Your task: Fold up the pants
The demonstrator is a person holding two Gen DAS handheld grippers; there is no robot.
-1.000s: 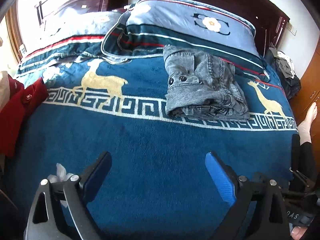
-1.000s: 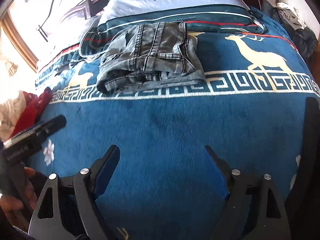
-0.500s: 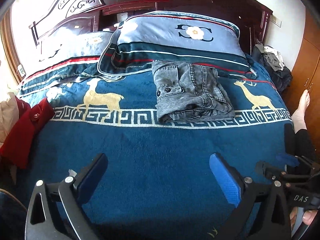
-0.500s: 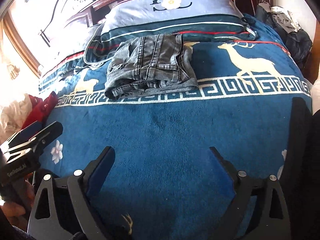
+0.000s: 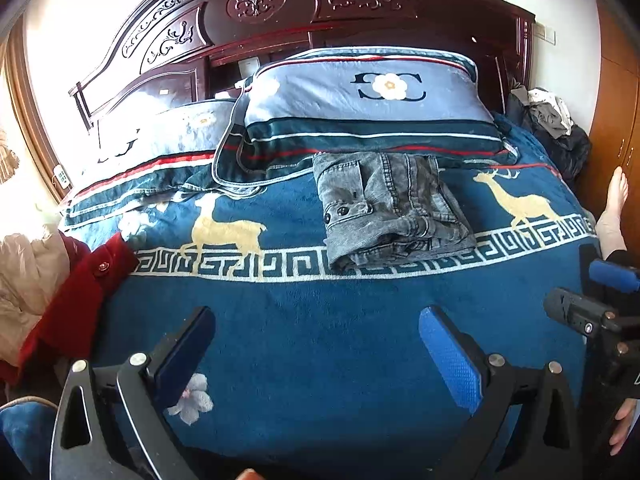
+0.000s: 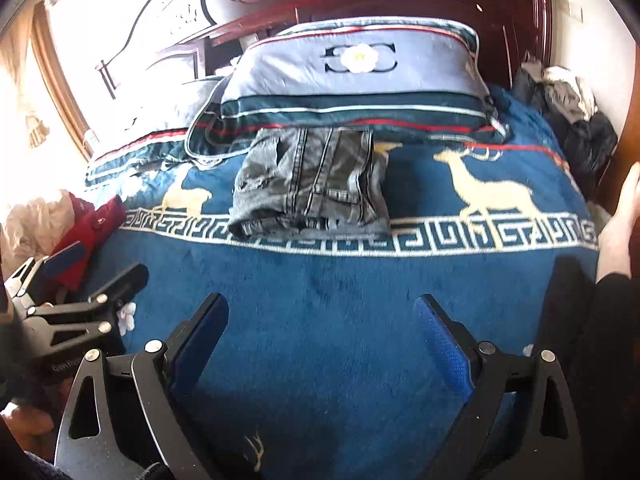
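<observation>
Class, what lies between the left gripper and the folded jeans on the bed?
Only bare blue blanket, crossed by its cream key-pattern border, between left gripper and jeans; the left wrist view shows it.

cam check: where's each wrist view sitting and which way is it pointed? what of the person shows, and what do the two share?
Left wrist: on the left gripper, angled down across the blue blanket toward the headboard; its jaws stand open and empty; the right gripper and a bare foot show at right.
Right wrist: on the right gripper, same heading; open empty jaws, left gripper at left, foot at right.
Shared: folded grey pants, pillow, red garment.
</observation>
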